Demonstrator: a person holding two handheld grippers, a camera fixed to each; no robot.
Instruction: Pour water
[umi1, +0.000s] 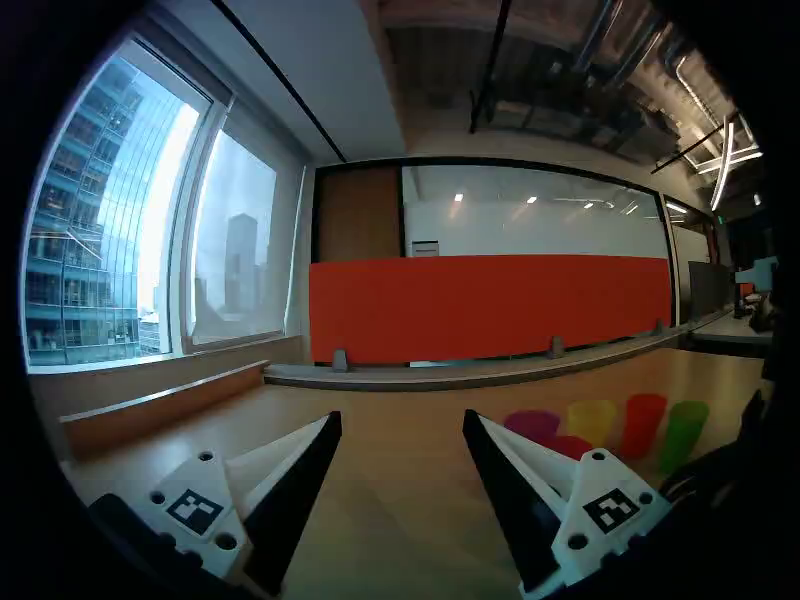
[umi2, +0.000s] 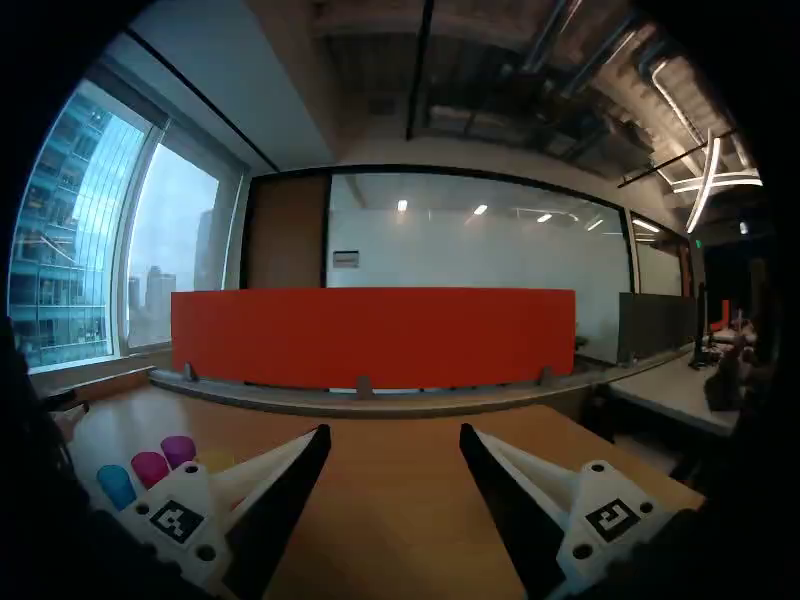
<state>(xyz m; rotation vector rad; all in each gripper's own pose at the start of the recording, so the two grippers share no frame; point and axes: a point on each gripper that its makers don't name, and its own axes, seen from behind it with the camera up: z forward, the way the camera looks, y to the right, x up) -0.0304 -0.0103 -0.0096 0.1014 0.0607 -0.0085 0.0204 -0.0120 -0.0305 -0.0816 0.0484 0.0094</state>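
Coloured cups (umi1: 592, 422) stand on the wooden table (umi1: 400, 530), beyond the right finger of the left gripper (umi1: 401, 416). Both it and the right gripper (umi2: 395, 430) hold their jaws wide, gripping nothing. An orange partition (umi1: 490, 305) stands behind.

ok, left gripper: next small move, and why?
Probably swing the left gripper toward its right, to centre a cup between the fingers. They stand open with nothing between them, and the coloured cups sit off-centre on the table, beyond its right finger.
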